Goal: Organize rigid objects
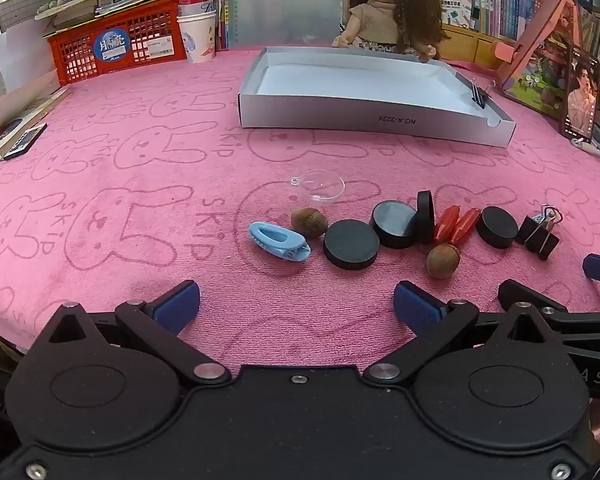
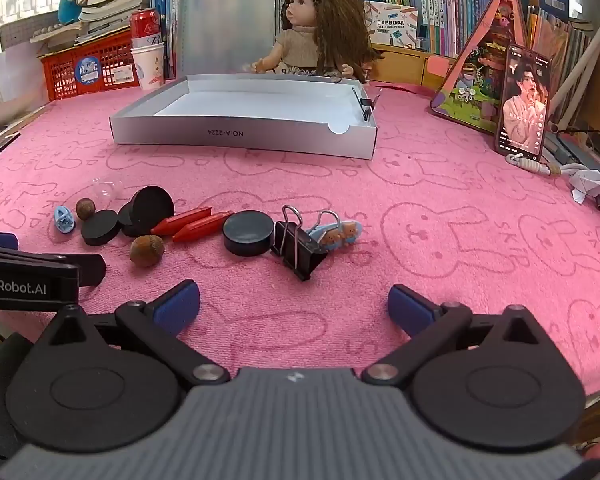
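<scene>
- The left gripper hovers over the pink towel, fingers spread wide and holding nothing.
- The right gripper is likewise released and empty.
- Small items lie in a row ahead of both: blue clip, black discs, two nuts, red pieces, binder clip.
- The grey tray sits beyond them, well apart, with another binder clip on its right wall.

A pink rabbit-print towel covers the surface, carrying black discs, red cones, brown nuts, a light-blue clip and a silver-grey box.
</scene>
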The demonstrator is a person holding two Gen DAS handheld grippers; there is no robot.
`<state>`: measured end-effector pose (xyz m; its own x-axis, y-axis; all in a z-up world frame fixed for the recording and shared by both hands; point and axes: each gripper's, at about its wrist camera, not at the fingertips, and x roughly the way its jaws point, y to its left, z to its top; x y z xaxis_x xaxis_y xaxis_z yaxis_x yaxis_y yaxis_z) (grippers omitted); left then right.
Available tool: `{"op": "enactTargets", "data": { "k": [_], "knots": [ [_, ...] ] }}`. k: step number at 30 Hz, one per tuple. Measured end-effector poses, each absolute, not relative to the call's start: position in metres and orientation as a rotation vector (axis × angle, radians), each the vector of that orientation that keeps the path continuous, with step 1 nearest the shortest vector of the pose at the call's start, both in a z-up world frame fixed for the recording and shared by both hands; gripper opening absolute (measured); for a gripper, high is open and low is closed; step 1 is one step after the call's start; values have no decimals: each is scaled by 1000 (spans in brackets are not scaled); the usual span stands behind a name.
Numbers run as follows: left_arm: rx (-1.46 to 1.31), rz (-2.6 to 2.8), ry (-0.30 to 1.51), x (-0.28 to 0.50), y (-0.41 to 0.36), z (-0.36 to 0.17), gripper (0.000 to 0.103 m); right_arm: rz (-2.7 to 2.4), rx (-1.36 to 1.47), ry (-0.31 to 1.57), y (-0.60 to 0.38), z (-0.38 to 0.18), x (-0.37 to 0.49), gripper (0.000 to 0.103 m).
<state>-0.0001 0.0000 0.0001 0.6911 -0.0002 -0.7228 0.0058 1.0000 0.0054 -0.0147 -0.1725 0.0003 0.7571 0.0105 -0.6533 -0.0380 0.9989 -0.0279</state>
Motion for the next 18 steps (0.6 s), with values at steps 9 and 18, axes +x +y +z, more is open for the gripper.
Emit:
{"op": "enactTargets", "data": {
  "k": [9,18],
  "knots": [
    [6,-4,805,0,0,0,103,26,-36,708,-173,0,-16,103],
    [6,-4,803,0,0,0,103,26,-37,705,-173,0,-17,103]
  ]
}}
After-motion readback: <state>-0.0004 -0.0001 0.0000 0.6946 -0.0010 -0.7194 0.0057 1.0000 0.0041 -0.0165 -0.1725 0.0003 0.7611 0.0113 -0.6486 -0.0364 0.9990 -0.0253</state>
